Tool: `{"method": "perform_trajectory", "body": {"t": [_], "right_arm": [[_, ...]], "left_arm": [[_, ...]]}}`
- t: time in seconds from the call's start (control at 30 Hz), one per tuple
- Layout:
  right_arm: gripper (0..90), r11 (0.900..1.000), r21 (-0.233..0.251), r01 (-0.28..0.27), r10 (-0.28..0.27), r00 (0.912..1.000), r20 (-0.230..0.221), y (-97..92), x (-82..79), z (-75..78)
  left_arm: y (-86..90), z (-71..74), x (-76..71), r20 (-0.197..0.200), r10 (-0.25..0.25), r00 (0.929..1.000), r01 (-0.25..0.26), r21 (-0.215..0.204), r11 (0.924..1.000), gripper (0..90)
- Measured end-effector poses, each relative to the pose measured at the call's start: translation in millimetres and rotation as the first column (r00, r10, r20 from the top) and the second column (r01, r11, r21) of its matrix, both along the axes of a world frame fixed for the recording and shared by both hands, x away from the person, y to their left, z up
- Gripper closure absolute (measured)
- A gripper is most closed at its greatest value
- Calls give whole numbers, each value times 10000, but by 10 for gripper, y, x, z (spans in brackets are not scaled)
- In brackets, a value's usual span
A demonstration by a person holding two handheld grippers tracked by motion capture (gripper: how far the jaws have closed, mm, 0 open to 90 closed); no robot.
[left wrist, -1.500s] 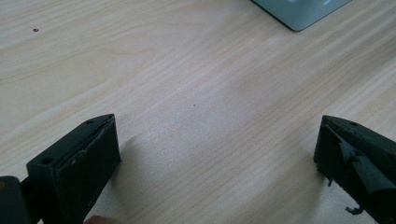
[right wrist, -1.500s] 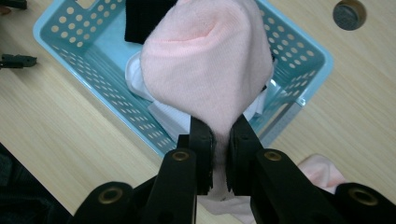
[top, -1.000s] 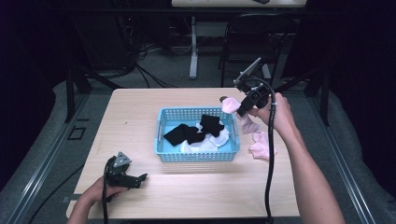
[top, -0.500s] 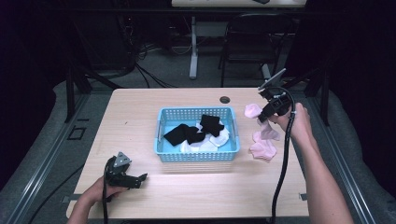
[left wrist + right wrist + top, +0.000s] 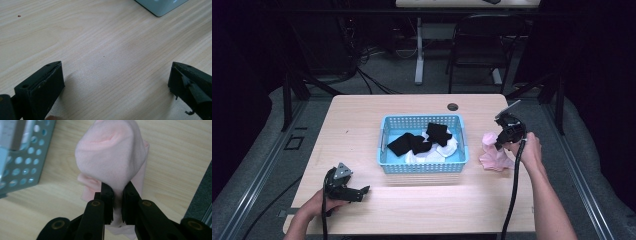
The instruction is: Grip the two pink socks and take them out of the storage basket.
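My right gripper [image 5: 117, 192] is shut on a pink sock [image 5: 112, 157], which bulges out beyond the jaws. In the high view that gripper [image 5: 502, 142] hangs low over the table to the right of the blue basket [image 5: 384, 150], with the pink sock [image 5: 488, 141] in it above more pink cloth [image 5: 493, 161] lying on the table. The basket holds black socks [image 5: 412, 142] and white cloth [image 5: 447, 147]. My left gripper [image 5: 362, 192] rests at the front left of the table, jaws wide apart [image 5: 115, 82] over bare wood with nothing between them.
A round cable hole [image 5: 453, 107] lies in the table behind the basket. The table's right edge [image 5: 197, 195] runs close beside the pink cloth. A basket corner [image 5: 160, 6] shows at the top of the left gripper view. A chair [image 5: 477, 55] and desk legs stand beyond the table.
The right gripper has carried the pink sock from above the basket's back right corner down and to the right, ending low over the pink cloth. The left gripper has stayed put.
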State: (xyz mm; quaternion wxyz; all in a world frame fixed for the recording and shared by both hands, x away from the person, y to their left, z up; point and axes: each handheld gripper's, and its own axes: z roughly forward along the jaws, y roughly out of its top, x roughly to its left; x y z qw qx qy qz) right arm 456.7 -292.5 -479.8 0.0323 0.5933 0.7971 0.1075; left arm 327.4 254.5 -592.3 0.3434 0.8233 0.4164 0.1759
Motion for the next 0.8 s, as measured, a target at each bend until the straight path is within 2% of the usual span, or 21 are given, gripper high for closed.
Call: {"method": "perform_trajectory", "body": {"t": [0.03, 0.1, 0.13, 0.2, 0.23, 0.3, 0.37, 0.4, 0.43, 0.47, 0.5, 0.57, 0.6, 0.63, 0.67, 0.73, 0.8], "right_arm": [[809, 9998, 166, 131, -132, 9999, 61, -8, 0, -61], [733, 9987, 439, 253, -250, 9996, -90, -45, 0, -177], [691, 9980, 509, 376, -380, 9993, 51, -49, -9, -209], [659, 9982, 498, 320, -320, 9995, 4, -57, -11, -207], [579, 9968, 728, 338, -351, 9993, 160, -74, -32, -201], [485, 9944, 1020, 290, -336, 9985, 433, -96, -63, -149], [460, 9931, 1136, 284, -348, 9979, 546, -102, -83, -120], [415, 9931, 1144, 264, -348, 9968, 715, -104, -105, -91], [323, 9922, 1234, 181, -296, 9953, 923, -117, -155, -26], [291, 9914, 1291, 212, -353, 9936, 1076, -113, -183, -3], [249, 9916, 1290, 48, -188, 9940, 1078, -120, -207, 32], [193, 9902, 1392, -53, -125, 9918, 1268, -110, -269, 87], [193, 9902, 1392, -53, -125, 9918, 1268, -110, -269, 87], [142, 9911, 1312, -226, 39, 9900, 1411, -98, -336, 140], [142, 9911, 1312, -226, 39, 9900, 1411, -98, -336, 140], [97, 9909, 1269, -446, 218, 9842, 1755, -86, -460, 214], [68, 9914, 1228, -454, 223, 9829, 1827, -81, -502, 230]], "left_arm": [[0, 0, 0, 6, -1, 10000, 1, -2, 10000, 1], [0, 0, 0, 5, -1, 10000, 1, 1, 10000, 2], [0, 0, 0, 6, -4, 10000, 4, 0, 10000, 2], [0, 0, 0, 6, -4, 10000, 4, 4, 10000, 2], [0, 0, 0, 6, -4, 10000, 4, 4, 10000, 2], [0, 0, 0, 5, 2, 10000, -2, -1, 10000, 2], [0, 0, 0, 1, 0, 10000, 0, -2, 10000, 2], [1, 0, 1, 7, -15, 10000, 15, 12, 10000, 2], [0, 0, 0, 3, -6, 10000, 6, 3, 10000, 2], [0, 0, 0, 6, -5, 10000, 5, 4, 10000, 2], [0, 0, 0, 7, -3, 10000, 3, 1, 10000, 2], [0, 0, 0, 8, -5, 10000, 5, 3, 10000, 2], [0, 0, 0, 8, -5, 10000, 5, 3, 10000, 2], [0, 0, 0, 9, -4, 10000, 4, 0, 10000, 2], [0, 0, 0, 5, 0, 10000, 0, -3, 10000, 2], [0, 0, 0, 8, -2, 10000, 2, 0, 10000, 2], [0, 0, 0, 8, -8, 10000, 8, 3, 10000, 2]]}}
